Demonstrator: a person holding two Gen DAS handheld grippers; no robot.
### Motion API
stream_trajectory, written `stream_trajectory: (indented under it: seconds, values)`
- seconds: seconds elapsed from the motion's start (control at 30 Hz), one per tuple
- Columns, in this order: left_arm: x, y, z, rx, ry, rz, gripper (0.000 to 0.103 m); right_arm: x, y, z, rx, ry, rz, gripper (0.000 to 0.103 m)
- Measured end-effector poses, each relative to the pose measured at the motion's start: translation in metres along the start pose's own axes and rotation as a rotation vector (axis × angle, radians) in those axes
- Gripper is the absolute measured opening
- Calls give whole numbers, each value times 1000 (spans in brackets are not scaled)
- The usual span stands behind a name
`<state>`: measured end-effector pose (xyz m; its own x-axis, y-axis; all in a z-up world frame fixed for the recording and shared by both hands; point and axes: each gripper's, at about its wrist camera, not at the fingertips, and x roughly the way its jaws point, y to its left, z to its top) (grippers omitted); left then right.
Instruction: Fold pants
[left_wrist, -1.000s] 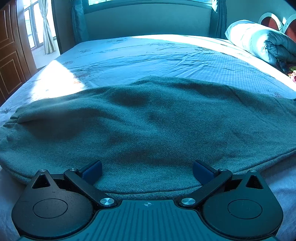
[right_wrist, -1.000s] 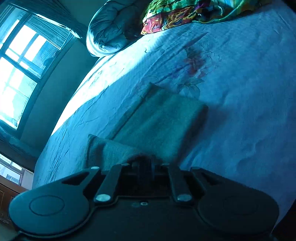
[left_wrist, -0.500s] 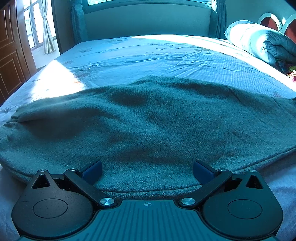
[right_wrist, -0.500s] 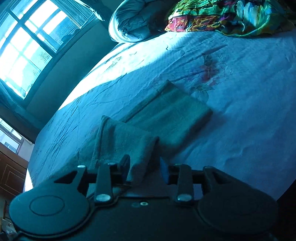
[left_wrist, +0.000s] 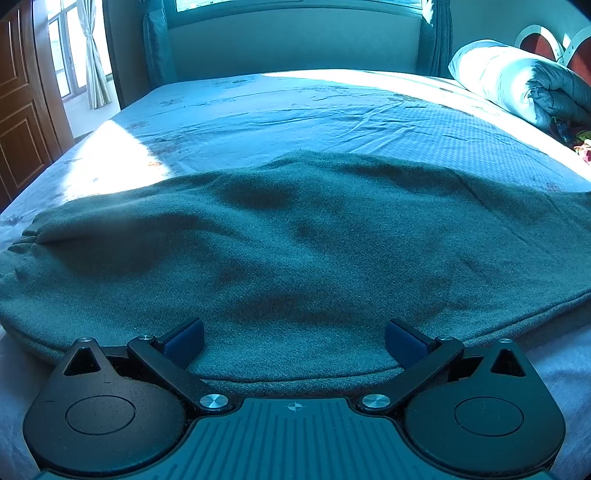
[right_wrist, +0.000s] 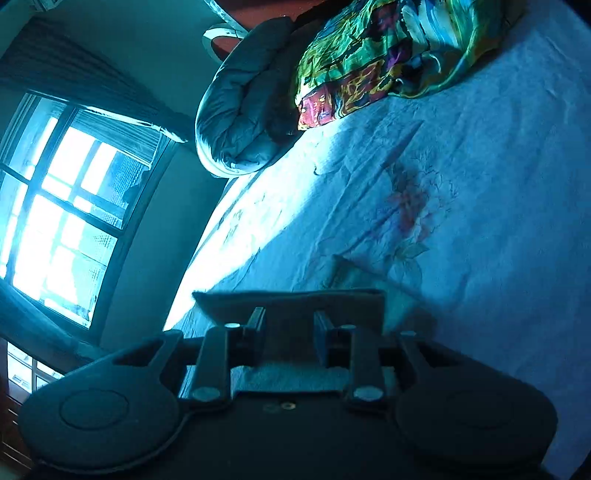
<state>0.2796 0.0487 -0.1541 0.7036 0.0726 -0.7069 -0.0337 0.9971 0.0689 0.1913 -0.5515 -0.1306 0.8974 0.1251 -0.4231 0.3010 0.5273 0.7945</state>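
Observation:
Grey-green pants (left_wrist: 295, 236) lie spread flat across the bed in the left wrist view. My left gripper (left_wrist: 293, 338) is open, its jaws wide apart over the pants' near edge, holding nothing. In the right wrist view, the pants' leg end (right_wrist: 291, 304) is lifted and stands as a folded flap just past my right gripper (right_wrist: 289, 341). The right jaws are partly apart with cloth between and beneath them; whether they pinch it is unclear.
The light blue bed sheet (left_wrist: 332, 114) stretches to the headboard wall. A rolled grey duvet (left_wrist: 517, 81) lies at the far right, also seen in the right wrist view (right_wrist: 243, 122). A colourful blanket (right_wrist: 388, 55) lies beside it. A window (right_wrist: 62, 206) is at the left.
My right gripper's jaws have spread apart from shut, and it has swung, lifting the pant leg end up in front of it. The left gripper has not moved.

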Motion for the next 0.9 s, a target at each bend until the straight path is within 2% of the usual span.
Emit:
stream_trajectory:
  seconds: [0.1, 0.17, 0.3, 0.47, 0.5, 0.53, 0.67, 0.73, 0.83, 0.87, 0.9]
  values:
    - [1, -1, 0, -1, -3, 4, 103, 15, -3, -35, -58, 176, -27, 26]
    - [0, -1, 0, -5, -7, 5, 103, 25, 0, -55, -83, 224, -5, 26]
    - [-5, 0, -2, -10, -23, 17, 103, 37, 11, -71, -98, 224, 30, 26]
    - [-6, 1, -5, -17, -31, 26, 103, 58, 19, -75, -88, 278, 30, 25]
    - [-5, -1, -5, -11, -30, 30, 103, 58, 22, -74, -96, 268, 15, 18]
    - [-5, -1, -4, -7, -28, 32, 103, 58, 25, -74, -121, 262, -5, 0]
    - [-9, 3, -4, -14, -34, 21, 103, 26, 49, -72, -214, 188, 46, 0]
    - [-11, 4, -5, -9, -41, 18, 103, 11, 54, -71, -227, 193, 68, 0]
    - [-11, 3, -6, -5, -43, 21, 103, 22, 35, -75, -200, 241, -32, 0]
    - [-10, 3, -6, -6, -42, 22, 103, 32, 19, -77, -145, 265, -63, 0]
    - [-11, 3, -5, -8, -40, 20, 103, 36, 7, -78, -83, 277, -49, 0]
